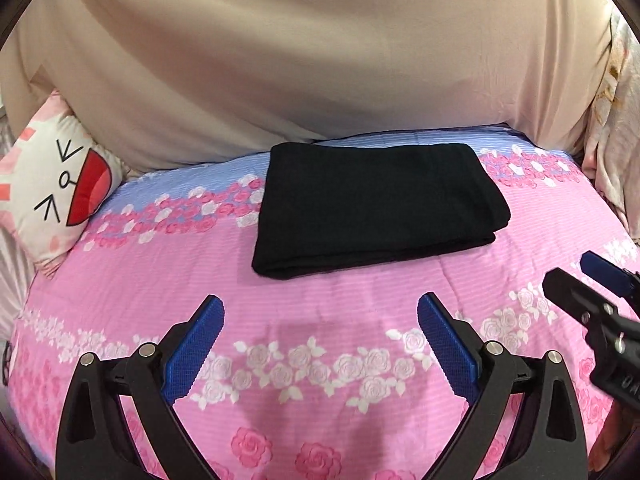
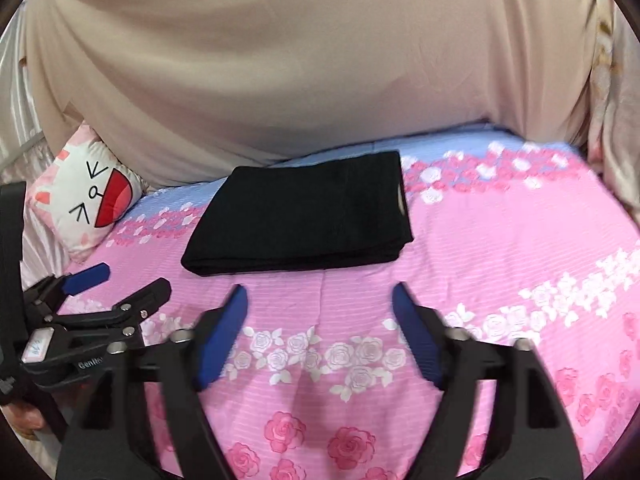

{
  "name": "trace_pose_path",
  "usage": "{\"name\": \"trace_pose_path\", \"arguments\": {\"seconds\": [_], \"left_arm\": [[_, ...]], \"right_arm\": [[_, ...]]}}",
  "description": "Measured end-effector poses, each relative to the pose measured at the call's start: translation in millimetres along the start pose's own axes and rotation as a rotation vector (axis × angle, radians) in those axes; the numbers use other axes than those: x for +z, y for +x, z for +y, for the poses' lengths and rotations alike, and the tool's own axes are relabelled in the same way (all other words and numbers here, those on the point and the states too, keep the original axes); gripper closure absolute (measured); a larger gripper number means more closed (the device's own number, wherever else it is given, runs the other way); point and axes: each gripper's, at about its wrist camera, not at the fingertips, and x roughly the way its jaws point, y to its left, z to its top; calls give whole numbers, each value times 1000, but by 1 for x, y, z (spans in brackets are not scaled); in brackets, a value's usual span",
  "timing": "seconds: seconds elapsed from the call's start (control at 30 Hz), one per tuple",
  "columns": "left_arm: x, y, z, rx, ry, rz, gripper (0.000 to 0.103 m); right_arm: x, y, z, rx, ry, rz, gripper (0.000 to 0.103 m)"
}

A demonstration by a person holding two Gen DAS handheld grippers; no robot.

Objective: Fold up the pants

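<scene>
Both my left gripper and right gripper hang with jaws wide above the floral bedspread; black pants lie folded beyond.

a home bedroom: a bed under a pink and blue rose-printed quilted bedspread, a white cartoon-face cushion, and beige draped fabric behind.

Pants on bedspread, before curtain
</scene>
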Motion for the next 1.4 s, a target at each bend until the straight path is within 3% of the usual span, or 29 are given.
{"name": "trace_pose_path", "arguments": {"seconds": [0.13, 0.33, 0.63, 0.87, 1.4], "left_arm": [[-5, -5, 1, 9, -5, 4, 7], [-5, -8, -3, 37, 13, -13, 7], [5, 2, -2, 55, 20, -18, 7], [11, 8, 4, 51, -1, -17, 7], [8, -4, 18, 38, -49, -33, 7]], "right_arm": [[-4, -8, 8, -10, -19, -27, 11], [-2, -12, 10, -41, -24, -58, 5], [7, -1, -4, -120, 30, -45, 5], [11, 6, -9, -78, 81, -35, 5], [11, -3, 6, -119, 41, -64, 5]]}}
